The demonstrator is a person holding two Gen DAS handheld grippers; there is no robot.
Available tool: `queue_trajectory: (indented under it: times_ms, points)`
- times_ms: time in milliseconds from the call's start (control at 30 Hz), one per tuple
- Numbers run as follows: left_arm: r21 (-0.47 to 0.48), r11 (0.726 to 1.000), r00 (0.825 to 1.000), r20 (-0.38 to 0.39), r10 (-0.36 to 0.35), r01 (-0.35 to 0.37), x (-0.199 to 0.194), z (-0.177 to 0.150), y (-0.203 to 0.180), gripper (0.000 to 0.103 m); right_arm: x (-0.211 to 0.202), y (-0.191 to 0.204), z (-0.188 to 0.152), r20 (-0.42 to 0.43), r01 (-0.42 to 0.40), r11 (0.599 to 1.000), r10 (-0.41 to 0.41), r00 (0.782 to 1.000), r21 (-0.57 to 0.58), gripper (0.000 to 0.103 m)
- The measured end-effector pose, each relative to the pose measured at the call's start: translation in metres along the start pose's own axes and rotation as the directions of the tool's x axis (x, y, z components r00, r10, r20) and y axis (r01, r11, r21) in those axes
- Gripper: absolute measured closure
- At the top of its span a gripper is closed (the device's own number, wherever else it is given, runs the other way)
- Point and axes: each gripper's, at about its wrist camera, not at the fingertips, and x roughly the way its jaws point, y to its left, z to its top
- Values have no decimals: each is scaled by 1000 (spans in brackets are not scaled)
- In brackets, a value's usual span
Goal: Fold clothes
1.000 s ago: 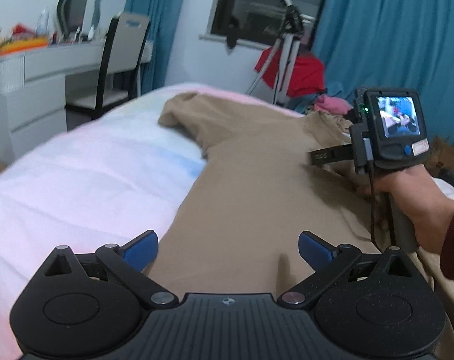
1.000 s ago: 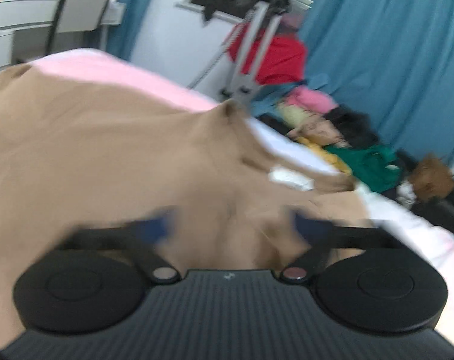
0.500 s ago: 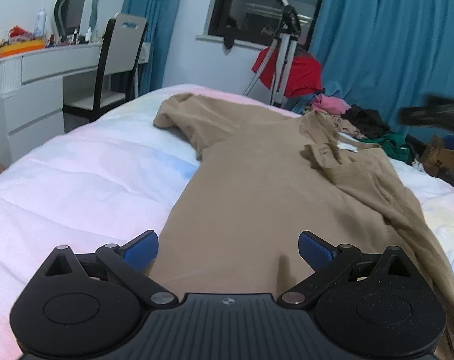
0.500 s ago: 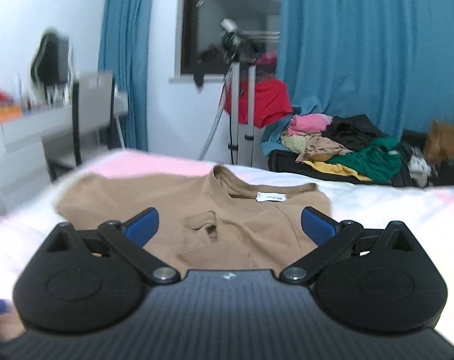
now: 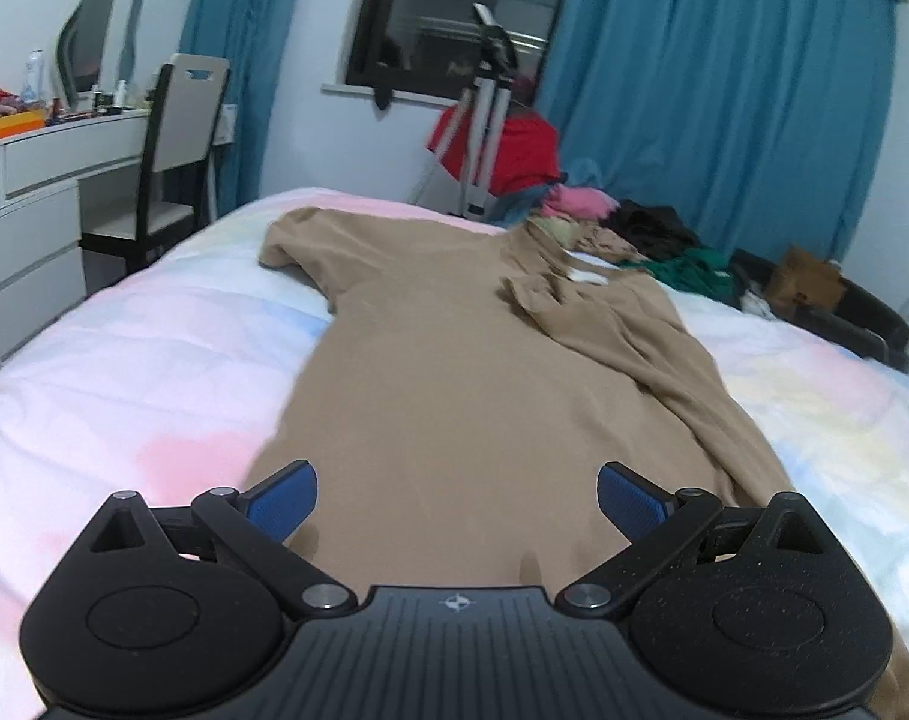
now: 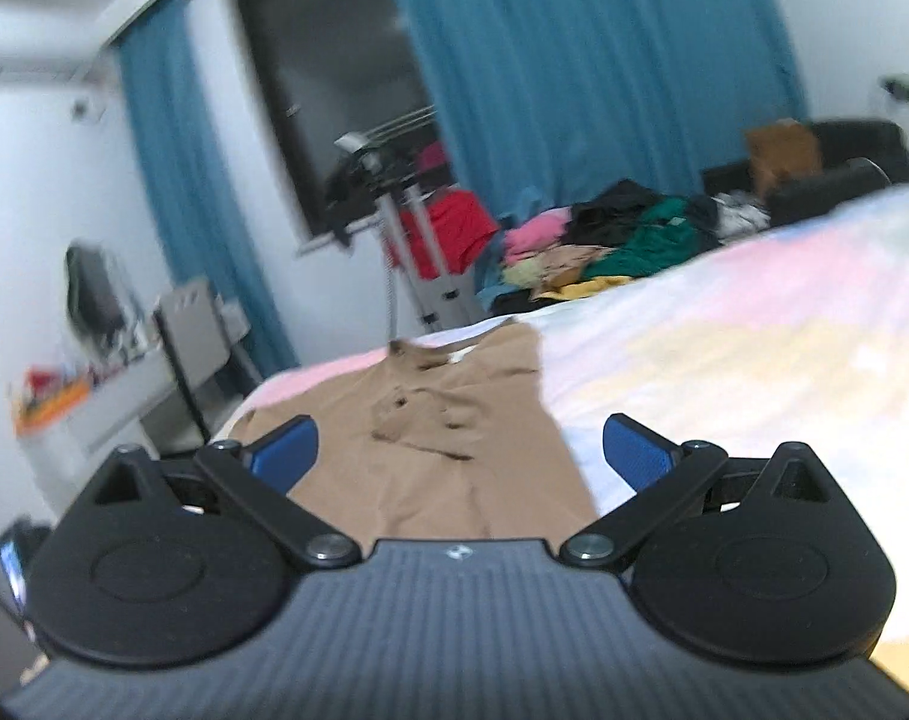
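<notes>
A tan T-shirt lies lengthwise on the pastel bed, collar at the far end. Its left sleeve lies spread out; its right sleeve is folded in over the body. My left gripper is open and empty, low over the shirt's near hem. My right gripper is open and empty, held above the shirt's right side near the hem; this view is blurred and tilted.
A white dresser with a mirror and a chair stand left of the bed. A tripod with a red garment stands past the far end. A pile of clothes and a dark sofa sit at the far right.
My right gripper has let go of the folded-in sleeve, pulled back from the shirt's collar end toward the hem and tilted. The left gripper has hardly moved.
</notes>
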Motion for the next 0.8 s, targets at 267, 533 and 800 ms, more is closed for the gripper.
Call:
queue_trajectory:
  times_ms: [267,533,800]
  points:
    - [126,980,985,-92,-145,156,-11,-16,-68,7,-32,-57,13,99,147,983,-158,982,112,0]
    - [132,905,889,-288,-357,405,-1,-42,-155,24,-39,-97,7,140,210,952,-244,960,222,0]
    - [48,860,790,-423,-443,508,21,-71,-176,72,-21,-104,-3,72,193,955,-214,974,225,0]
